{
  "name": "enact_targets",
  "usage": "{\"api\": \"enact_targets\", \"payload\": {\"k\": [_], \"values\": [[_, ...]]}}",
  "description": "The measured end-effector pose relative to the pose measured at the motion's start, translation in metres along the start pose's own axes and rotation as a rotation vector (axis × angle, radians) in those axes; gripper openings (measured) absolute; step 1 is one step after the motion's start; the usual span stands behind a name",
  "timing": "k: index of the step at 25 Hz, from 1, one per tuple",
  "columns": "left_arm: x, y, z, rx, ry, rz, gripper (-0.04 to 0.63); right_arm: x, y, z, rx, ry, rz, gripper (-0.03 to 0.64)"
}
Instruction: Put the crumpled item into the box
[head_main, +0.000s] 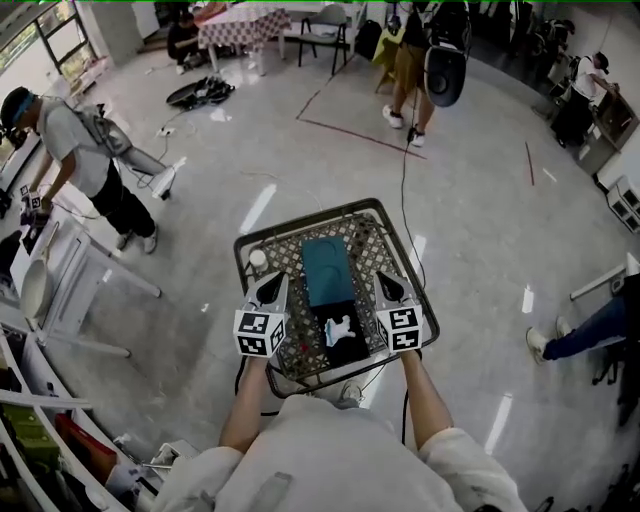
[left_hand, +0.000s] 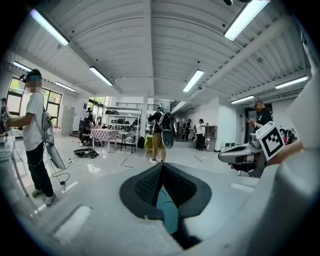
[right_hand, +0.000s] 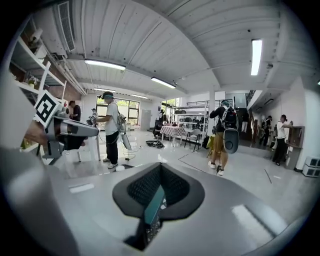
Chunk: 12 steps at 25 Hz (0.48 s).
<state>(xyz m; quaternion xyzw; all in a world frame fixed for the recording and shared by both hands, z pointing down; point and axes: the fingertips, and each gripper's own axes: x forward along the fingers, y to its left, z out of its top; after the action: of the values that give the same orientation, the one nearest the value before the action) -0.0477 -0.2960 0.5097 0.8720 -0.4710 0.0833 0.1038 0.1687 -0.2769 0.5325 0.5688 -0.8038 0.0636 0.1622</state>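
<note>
Step in hand: start of the pick; nothing is gripped.

Left gripper (head_main: 271, 282): jaws closed on each other and empty, confirmed in its own view (left_hand: 161, 169). It is held over the near-left part of the counter (head_main: 372, 236) and points level into the room, not down at the work.

Right gripper (head_main: 391, 281): jaws also shut and empty (right_hand: 160, 168). It is over the near-right part of the counter and also points outward.

Crumpled item (head_main: 340, 328): small and white, lying between the two grippers toward the near edge of the counter. It rests on a dark patch (head_main: 350, 348) that meets the near end of the teal box (head_main: 325, 270).

The head view is too small to tell whether the dark patch is the open half of the box or a separate mat. I judge that the item is not yet in the box.

Next move calls for:
- tipping one gripper nose-down toward the item; the right looks slightly nearer
- opening its jaws before the descent, as they are shut now
- closing gently, since the crumpled item should give easily
- lifting it clear and carrying it the short way to the box
</note>
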Motion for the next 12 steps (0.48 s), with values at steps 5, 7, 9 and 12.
{"api": "enact_targets", "payload": {"k": [5, 7, 9, 12], "values": [[0.0, 0.001, 0.035, 0.034, -0.056, 0.0, 0.003, -0.004, -0.008, 0.035, -0.013, -0.063, -0.024, -0.002], [-0.001, 0.002, 0.044, 0.041, -0.071, 0.004, 0.003, -0.007, -0.01, 0.046, -0.017, -0.088, -0.03, -0.002], [-0.002, 0.003, 0.051, 0.049, -0.083, 0.009, 0.003, -0.009, -0.011, 0.056, -0.022, -0.112, -0.035, -0.002], [-0.005, 0.003, 0.054, 0.055, -0.09, 0.014, 0.003, -0.015, -0.01, 0.063, -0.026, -0.132, -0.039, -0.002]]}}
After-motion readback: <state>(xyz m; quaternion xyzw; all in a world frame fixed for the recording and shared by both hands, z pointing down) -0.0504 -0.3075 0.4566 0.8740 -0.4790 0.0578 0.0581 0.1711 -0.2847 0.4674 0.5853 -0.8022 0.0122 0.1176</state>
